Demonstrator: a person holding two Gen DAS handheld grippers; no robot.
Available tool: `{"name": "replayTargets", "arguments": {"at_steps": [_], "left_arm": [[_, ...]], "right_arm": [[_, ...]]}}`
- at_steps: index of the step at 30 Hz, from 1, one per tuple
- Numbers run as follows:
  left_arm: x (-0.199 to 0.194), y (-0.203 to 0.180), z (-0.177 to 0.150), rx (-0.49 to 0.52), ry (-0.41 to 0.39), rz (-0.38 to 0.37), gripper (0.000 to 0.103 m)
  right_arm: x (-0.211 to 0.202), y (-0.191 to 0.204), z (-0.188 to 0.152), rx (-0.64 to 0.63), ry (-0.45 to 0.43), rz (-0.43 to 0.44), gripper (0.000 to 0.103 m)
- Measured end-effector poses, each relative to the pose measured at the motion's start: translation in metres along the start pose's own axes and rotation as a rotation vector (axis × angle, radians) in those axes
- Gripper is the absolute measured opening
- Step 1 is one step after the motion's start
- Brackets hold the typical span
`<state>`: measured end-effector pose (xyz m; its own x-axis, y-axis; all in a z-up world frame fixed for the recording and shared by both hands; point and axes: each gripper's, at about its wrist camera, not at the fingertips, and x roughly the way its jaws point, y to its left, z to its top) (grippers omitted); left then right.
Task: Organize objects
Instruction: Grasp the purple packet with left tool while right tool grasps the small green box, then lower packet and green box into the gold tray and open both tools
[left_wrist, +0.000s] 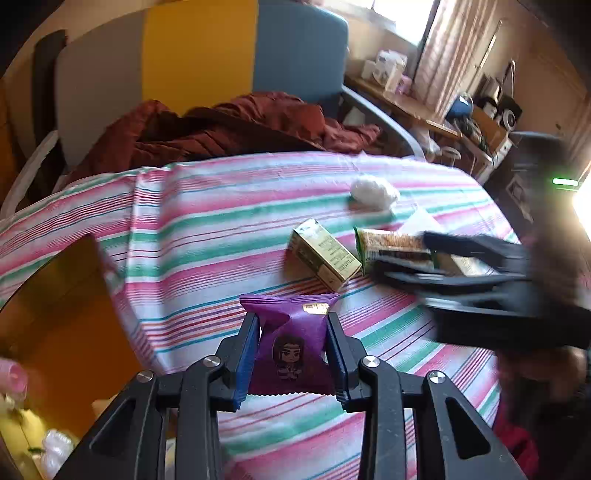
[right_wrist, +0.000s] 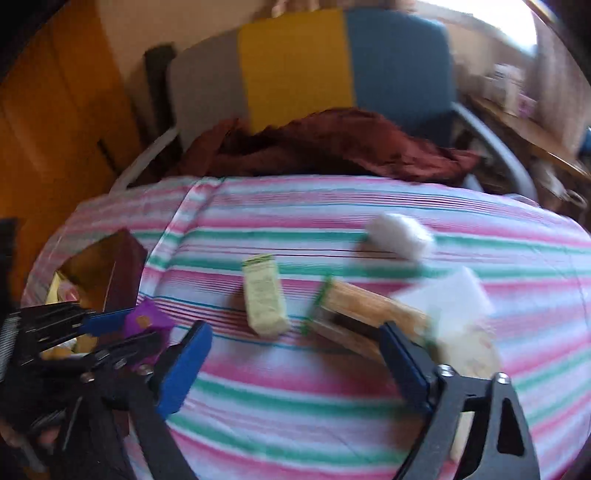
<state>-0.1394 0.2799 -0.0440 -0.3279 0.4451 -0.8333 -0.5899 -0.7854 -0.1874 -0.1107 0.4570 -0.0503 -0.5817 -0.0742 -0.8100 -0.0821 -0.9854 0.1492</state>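
Snack packet (left_wrist: 290, 343), the purple one with the little cartoon figure, was clamped in my left claw (left_wrist: 291, 354), both blue pads squeezing its sides so the wrapper puckered in a bit. I had it lifted clear of the striped worktop (left_wrist: 207, 229), by the look of it so I could swing it over to the brown box (right_wrist: 110, 266) at the left edge, where a few other bits seemed to sit already. That's my guess at the plan, anyway. The packet sat with its long axis running straight out along the claw's fingers, one crimped end pointing away from me and the other back toward my wrist, printed face up.

My right claw (right_wrist: 295, 354) was open with nothing between the pads, hanging low over the snack bar (right_wrist: 365, 306) in its green-edged wrapper. That bar lay flat with its long axis slanting across the stripes, green end toward the small yellow-green carton (right_wrist: 264, 295) just beside it. The carton lay on its side too, pointing roughly away from me. A white wad (right_wrist: 400, 232) sat further back, apart from both. The right view was pretty blurry, so I couldn't say if the pads touched the bar yet.
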Motion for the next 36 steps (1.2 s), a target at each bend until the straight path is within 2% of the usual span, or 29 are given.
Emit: {"name": "replayTargets", "arguments": {"at_steps": [5,6,7,8,14,20,29,36], "left_arm": [[-0.021,0.015,-0.007,-0.056,-0.026,-0.008,0.035],[-0.026,0.018,-0.009,-0.067,-0.034,-0.011,0.035],[-0.031,0.02,-0.009,-0.077,-0.045,-0.012,0.035],[-0.036,0.023,-0.011,-0.087,-0.055,-0.014,0.035],[-0.061,0.046,-0.018,-0.154,-0.11,-0.032,0.035],[-0.086,0.071,-0.031,-0.218,-0.156,-0.019,0.035],[-0.126,0.112,-0.059,-0.297,-0.216,0.051,0.035],[-0.142,0.157,-0.088,-0.382,-0.221,0.135,0.035]], "right_arm": [[0.064,0.03,0.017,-0.087,0.09,-0.039,0.07],[0.073,0.03,0.017,-0.095,0.106,-0.048,0.059],[0.085,0.031,0.018,-0.111,0.137,-0.062,0.041],[0.094,0.033,0.016,-0.122,0.167,-0.073,0.03],[0.085,0.038,0.01,-0.153,0.152,-0.086,0.03],[0.042,0.054,0.011,-0.131,0.075,-0.017,0.03],[-0.007,0.123,0.006,-0.187,-0.013,0.114,0.03],[-0.016,0.18,-0.001,-0.231,0.009,0.225,0.03]]}}
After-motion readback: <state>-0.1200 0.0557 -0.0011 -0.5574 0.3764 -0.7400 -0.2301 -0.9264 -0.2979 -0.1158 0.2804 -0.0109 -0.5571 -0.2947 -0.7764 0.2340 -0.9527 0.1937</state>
